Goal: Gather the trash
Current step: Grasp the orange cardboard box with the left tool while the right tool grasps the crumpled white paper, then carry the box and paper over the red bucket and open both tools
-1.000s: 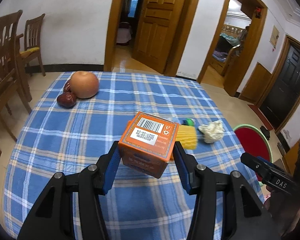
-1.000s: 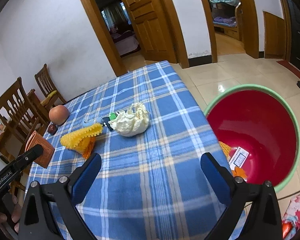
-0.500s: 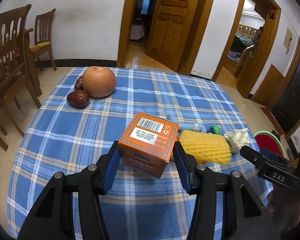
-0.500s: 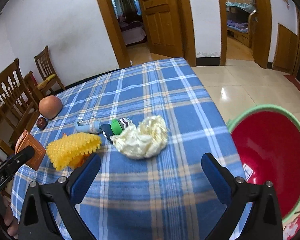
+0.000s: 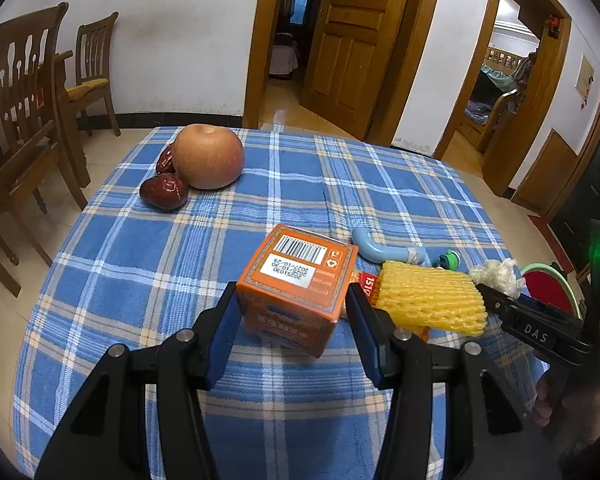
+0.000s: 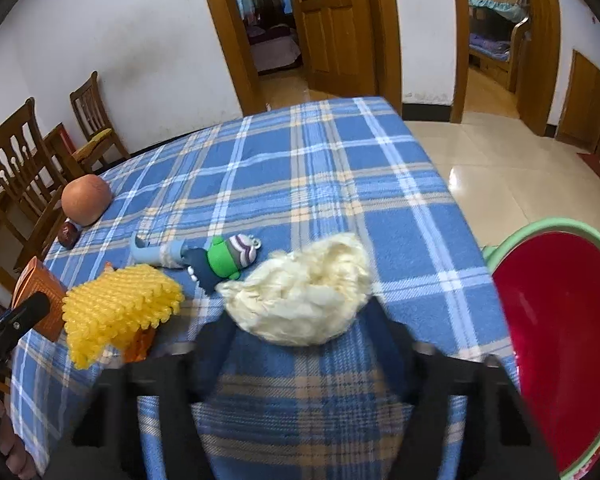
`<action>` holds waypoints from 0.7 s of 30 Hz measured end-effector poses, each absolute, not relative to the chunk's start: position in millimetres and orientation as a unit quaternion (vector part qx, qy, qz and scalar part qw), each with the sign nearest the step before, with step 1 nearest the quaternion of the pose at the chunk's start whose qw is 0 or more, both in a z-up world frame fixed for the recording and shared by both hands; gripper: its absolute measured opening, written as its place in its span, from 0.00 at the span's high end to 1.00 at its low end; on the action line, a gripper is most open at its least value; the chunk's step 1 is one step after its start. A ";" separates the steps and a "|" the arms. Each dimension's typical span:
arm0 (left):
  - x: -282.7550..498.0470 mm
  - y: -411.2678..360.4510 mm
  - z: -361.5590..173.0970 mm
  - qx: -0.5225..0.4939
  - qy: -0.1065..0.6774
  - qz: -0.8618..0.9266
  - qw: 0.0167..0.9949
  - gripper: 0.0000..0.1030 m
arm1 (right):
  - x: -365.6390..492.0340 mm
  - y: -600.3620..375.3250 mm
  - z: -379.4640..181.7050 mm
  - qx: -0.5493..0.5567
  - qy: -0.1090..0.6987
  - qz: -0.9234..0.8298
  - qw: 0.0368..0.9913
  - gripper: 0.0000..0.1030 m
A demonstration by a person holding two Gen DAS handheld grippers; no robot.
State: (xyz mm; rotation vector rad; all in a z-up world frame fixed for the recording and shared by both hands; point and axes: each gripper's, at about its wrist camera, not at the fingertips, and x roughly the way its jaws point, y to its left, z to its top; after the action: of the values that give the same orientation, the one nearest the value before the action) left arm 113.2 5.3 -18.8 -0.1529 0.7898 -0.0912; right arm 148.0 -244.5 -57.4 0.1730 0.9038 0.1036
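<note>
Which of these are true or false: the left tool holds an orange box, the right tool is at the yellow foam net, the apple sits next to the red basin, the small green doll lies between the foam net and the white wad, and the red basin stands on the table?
1. The left tool holds the orange cardboard box. True.
2. The right tool is at the yellow foam net. False: it has just been closing around the crumpled white paper wad.
3. The round apple sits beside the red plastic basin. False: it lies beside dark red dates.
4. The small green doll lies between net and wad. True.
5. The basin stands on the table. False: it stands below the table edge.
</note>
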 end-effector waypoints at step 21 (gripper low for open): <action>92.1 -9.2 1.3 -0.066 0.366 -0.061 0.926 0.49 | 103.8 -259.8 -26.1 0.112 0.395 0.063 0.910 0.63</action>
State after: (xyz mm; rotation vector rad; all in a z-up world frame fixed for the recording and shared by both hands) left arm 92.1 -9.2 1.3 -0.1363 0.7515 -0.1247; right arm 103.8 -259.8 -26.1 0.2301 0.8145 0.1304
